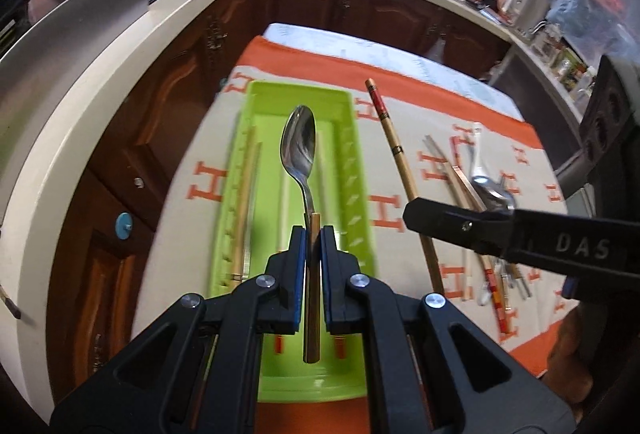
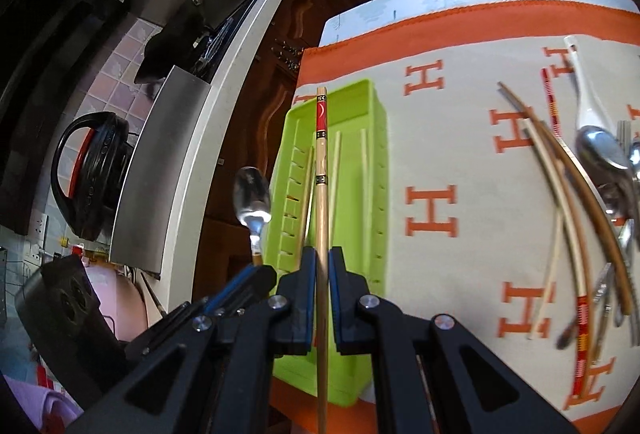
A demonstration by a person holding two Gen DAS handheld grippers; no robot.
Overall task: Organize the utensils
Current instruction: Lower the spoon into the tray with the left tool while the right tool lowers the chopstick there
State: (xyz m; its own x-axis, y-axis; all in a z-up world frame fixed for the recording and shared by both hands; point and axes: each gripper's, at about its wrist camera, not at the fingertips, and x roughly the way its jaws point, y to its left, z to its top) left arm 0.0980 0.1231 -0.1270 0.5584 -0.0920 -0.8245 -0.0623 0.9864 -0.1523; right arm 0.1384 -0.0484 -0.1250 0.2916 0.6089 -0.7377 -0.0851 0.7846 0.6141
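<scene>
Spoon (image 1: 299, 146) pinched in left gripper (image 1: 313, 234) above green tray (image 1: 356, 170); right gripper (image 2: 322, 258) clamps chopstick (image 2: 322, 170) w/ red end.

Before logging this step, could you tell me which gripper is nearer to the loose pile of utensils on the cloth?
Right. The right gripper, shut on a chopstick, sits beside the pile; the left gripper, holding a spoon, is over the green tray, farther away.

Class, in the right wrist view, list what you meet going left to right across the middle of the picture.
Black kettle → metal spoon → green utensil tray → loose chopsticks → pile of spoons.
</scene>
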